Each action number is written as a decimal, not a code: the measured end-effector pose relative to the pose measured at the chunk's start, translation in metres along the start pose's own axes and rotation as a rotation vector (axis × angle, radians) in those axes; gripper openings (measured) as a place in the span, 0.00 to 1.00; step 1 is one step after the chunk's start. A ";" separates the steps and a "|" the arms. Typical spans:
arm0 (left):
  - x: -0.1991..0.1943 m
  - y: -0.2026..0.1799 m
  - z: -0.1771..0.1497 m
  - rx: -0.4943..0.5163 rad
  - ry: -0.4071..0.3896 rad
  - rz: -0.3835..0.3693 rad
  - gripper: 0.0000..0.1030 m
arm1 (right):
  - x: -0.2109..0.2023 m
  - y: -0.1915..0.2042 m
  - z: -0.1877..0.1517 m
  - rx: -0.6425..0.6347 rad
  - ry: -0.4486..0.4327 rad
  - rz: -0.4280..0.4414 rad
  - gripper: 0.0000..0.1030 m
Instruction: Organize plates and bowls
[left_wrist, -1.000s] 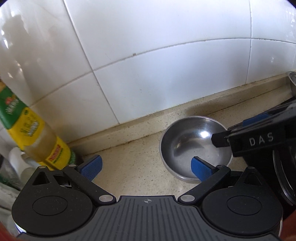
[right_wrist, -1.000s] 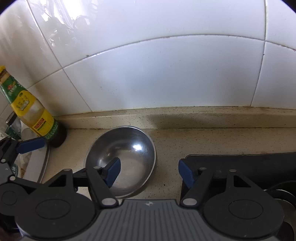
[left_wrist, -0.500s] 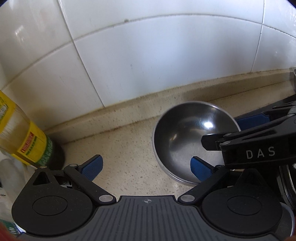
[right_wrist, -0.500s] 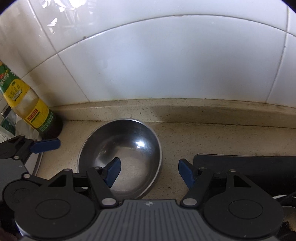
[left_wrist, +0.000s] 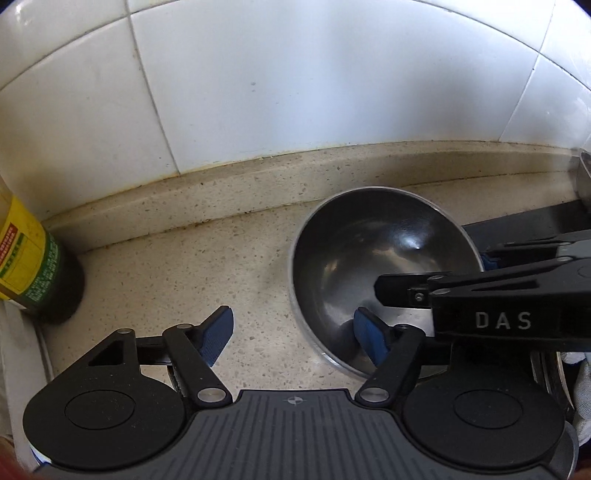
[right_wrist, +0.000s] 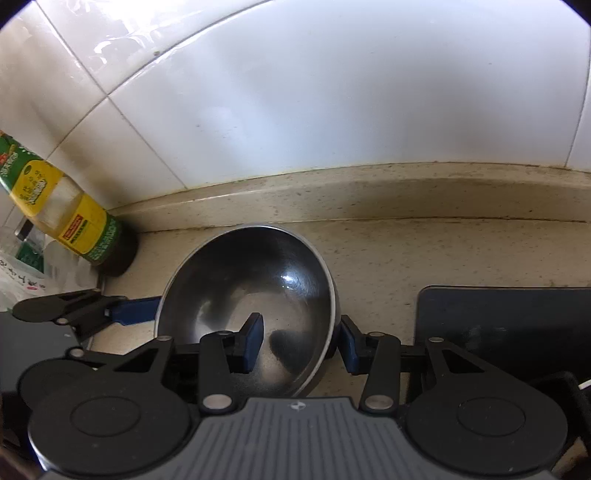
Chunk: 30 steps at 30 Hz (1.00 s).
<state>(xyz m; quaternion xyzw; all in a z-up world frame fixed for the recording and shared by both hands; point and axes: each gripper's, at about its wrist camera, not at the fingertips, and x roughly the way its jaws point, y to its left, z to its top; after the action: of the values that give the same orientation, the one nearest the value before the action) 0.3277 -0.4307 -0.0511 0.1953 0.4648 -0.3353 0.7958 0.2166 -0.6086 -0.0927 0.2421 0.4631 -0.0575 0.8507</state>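
Observation:
A steel bowl (left_wrist: 369, 258) (right_wrist: 258, 288) sits on the speckled counter near the tiled wall. My left gripper (left_wrist: 295, 332) is open and straddles the bowl's left rim, its right finger inside the bowl and its left finger on the counter. My right gripper (right_wrist: 301, 343) is open and straddles the bowl's right rim, left finger inside and right finger outside. The right gripper also shows in the left wrist view (left_wrist: 498, 295), and the left gripper's blue finger shows in the right wrist view (right_wrist: 133, 310).
A yellow-and-green oil bottle (left_wrist: 26, 266) (right_wrist: 70, 221) stands at the left against the wall. A black stove top (right_wrist: 509, 325) lies right of the bowl. A white plate edge (left_wrist: 22, 354) and packets (right_wrist: 22, 266) are at far left.
Both grippers have moved forward and down over the bowl. The right gripper's fingers have gone from either side of the near right edge to straddling the rim; the bowl looks slightly shifted.

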 end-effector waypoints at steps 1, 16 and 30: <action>0.000 -0.001 0.000 0.004 0.003 -0.007 0.73 | 0.000 0.001 0.000 0.001 0.003 0.014 0.37; -0.006 -0.002 -0.002 -0.009 0.005 -0.066 0.51 | 0.000 -0.005 -0.005 0.059 0.015 0.043 0.36; -0.035 0.001 0.005 -0.035 -0.057 -0.072 0.52 | -0.019 0.008 0.001 0.062 -0.042 0.077 0.36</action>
<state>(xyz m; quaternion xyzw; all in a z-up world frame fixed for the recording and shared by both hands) 0.3190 -0.4208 -0.0184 0.1551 0.4546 -0.3610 0.7993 0.2094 -0.6048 -0.0744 0.2848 0.4336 -0.0438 0.8538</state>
